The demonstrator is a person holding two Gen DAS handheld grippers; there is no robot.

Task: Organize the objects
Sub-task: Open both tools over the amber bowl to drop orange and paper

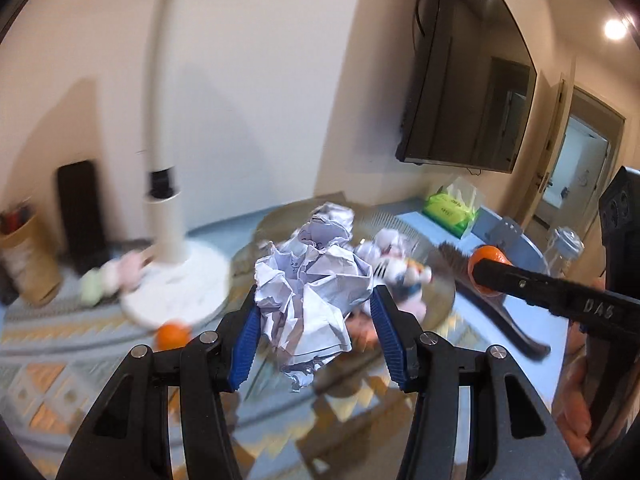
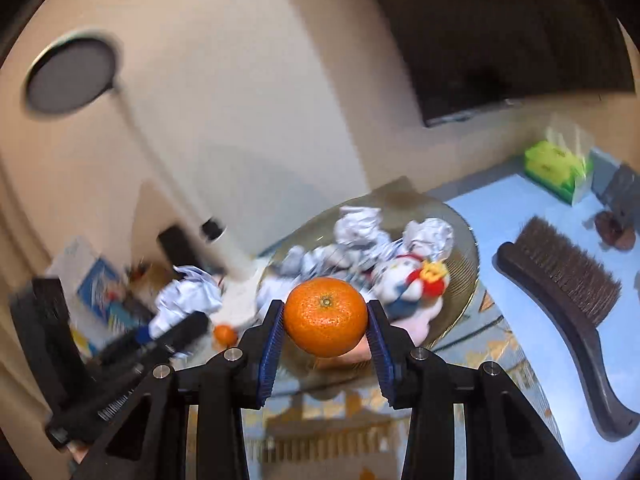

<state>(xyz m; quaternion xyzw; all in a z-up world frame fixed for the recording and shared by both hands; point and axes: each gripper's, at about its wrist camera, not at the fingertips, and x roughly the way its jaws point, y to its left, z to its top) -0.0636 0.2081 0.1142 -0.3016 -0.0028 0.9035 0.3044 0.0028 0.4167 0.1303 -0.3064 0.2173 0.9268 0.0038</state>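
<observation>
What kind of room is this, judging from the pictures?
Probably a living room or bedroom in a home: a wall-mounted television, a white floor lamp, and a table holding a tissue pack and a brush.

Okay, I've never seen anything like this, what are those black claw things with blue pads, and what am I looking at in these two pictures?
They are hand-held grippers, one per hand, each with a fisheye camera looking along its fingers. The left view shows the left gripper clamped on a crumpled paper ball. The right view shows the right gripper squeezing an orange. Below sits a glass plate holding more paper wads and a plush toy. A brush, a tissue pack and a second orange lie nearby.
</observation>
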